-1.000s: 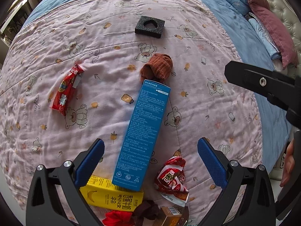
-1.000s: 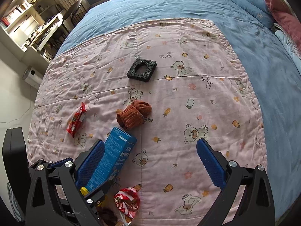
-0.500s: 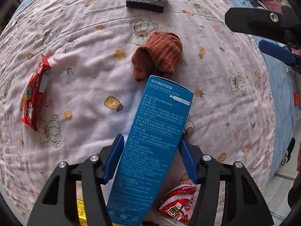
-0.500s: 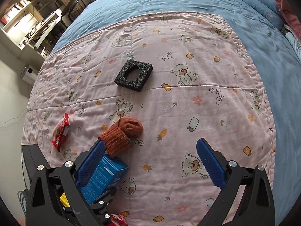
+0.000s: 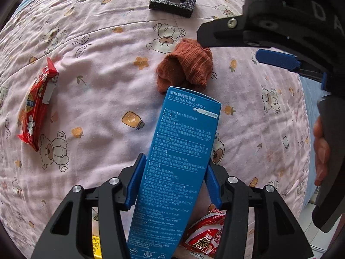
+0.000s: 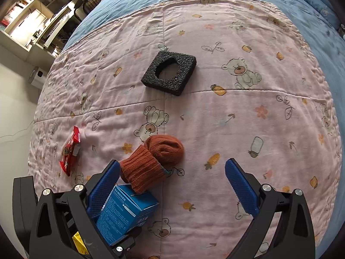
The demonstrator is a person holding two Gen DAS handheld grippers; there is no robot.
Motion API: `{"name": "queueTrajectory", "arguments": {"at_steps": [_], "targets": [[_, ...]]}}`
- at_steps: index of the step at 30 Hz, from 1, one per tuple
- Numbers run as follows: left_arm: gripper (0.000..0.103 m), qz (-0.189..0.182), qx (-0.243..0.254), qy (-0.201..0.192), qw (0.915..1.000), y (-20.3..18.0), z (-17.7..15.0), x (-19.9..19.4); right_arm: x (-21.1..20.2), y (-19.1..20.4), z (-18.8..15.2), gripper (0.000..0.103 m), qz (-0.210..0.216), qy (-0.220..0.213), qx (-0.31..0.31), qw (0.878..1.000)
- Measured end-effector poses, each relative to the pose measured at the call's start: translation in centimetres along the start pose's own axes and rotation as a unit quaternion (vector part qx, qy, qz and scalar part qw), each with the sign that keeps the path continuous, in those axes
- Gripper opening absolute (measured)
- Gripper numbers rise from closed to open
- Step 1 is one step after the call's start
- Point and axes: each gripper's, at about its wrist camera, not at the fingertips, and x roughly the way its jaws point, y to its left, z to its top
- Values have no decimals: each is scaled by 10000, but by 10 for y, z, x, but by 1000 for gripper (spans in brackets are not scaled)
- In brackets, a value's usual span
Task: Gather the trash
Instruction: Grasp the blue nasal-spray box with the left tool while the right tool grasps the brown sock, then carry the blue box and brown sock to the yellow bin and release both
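Now: left gripper [image 5: 172,181] clamped on the blue nasal spray box [image 5: 179,161], box end just short of the rust-brown sock [image 5: 187,64]. Right gripper [image 6: 172,185] fingers spread wide, holding nothing, above the sock. Red wrapper [image 5: 36,105] and black foam square [image 6: 169,72] lie apart on the pink quilt [image 6: 237,118].

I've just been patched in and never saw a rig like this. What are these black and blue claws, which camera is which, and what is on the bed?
Each claw is a hand-held gripper with its own fisheye camera looking along its fingers. In the left view, the left gripper is shut on a blue box. In the right view, the right gripper is open over a rust sock. On the pink quilt also lie a black foam square and a red wrapper.
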Motion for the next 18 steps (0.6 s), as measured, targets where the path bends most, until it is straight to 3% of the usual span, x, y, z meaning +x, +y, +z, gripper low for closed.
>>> {"name": "queueTrajectory", "arguments": {"at_steps": [4,6,9,11,12,18], "targets": [[52,-27,-128,22,9999,8,-2,-1,22,6,5,92,228,236,66,9994],[52,-67,-198,28,9998,11,-4,-1,34,9,6,86,290,397,110,9987],[52,-89,-249,33,9996,12,-3,-2,47,10,6,64,455,638,209,9967],[52,-129,-301,29,9995,15,-3,-4,47,11,4,45,505,592,190,9968],[52,-139,-328,31,9994,15,-3,-5,46,12,3,41,525,594,159,9967],[51,-183,-407,-30,9990,22,-4,-17,19,3,-6,34,251,210,153,9993]]}}
